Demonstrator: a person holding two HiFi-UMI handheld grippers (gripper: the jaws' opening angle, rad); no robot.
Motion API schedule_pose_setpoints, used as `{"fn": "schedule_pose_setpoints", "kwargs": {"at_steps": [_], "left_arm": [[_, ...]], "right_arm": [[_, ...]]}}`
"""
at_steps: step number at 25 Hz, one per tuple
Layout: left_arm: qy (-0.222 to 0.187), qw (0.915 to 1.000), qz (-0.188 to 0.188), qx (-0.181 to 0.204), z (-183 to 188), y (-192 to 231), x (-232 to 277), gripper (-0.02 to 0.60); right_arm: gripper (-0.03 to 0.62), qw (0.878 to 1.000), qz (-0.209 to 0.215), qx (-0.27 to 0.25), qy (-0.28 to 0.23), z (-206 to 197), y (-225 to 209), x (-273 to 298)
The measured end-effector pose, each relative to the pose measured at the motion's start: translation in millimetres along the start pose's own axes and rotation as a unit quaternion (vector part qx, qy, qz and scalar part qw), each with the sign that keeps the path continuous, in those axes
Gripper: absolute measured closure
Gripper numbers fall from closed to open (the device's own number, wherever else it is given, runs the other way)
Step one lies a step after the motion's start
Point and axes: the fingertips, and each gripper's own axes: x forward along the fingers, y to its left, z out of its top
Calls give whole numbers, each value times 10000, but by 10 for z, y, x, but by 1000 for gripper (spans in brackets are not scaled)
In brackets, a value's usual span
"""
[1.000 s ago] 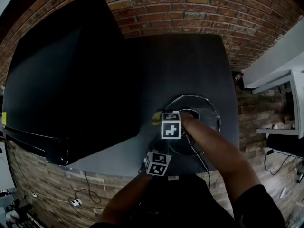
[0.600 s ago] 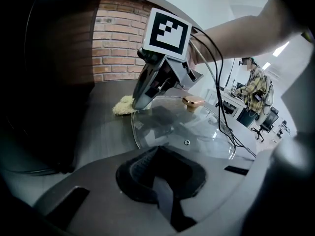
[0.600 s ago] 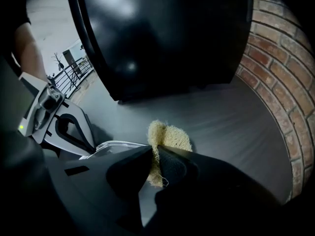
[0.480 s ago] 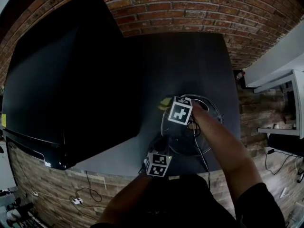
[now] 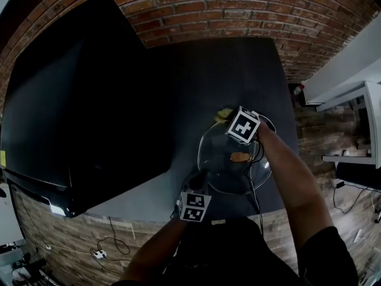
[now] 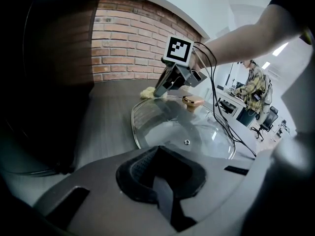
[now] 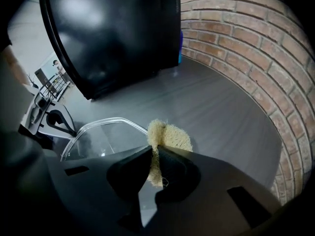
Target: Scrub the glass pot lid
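Near the tabletop's point(image 5: 238, 70) near right corner, the left gripper point(image 6: 157, 154) seems clamped on the glass pot lid's point(image 6: 182, 127) near rim to steady it, while the right gripper point(image 7: 153, 154) pinches a yellow scrub pad point(image 7: 170, 135) tight at its far rim.

You wear a dark top whose sleeve point(image 5: 324, 252) stops short of your right forearm. Your left gripper point(image 6: 160, 183) and right gripper point(image 7: 153, 163) share a smooth grey body with black, ridged pads point(image 6: 140, 168). Each carries a white cube point(image 5: 194, 206) printed with black square markers. A thin black cable point(image 5: 255, 192) trails from the right one.
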Motion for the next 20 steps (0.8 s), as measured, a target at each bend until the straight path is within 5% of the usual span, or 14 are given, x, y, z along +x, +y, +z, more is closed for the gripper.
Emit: {"fn": "schedule_pose_setpoints", "kwargs": {"at_steps": [10, 20], "left_arm": [[159, 9998, -22, -67, -34, 7, 9, 549], [66, 10000, 34, -46, 39, 28, -5, 549]], "right_arm": [[553, 9961, -435, 768, 58, -700, -369, -289], [553, 9893, -666, 1295, 64, -1331, -296, -547]]}}
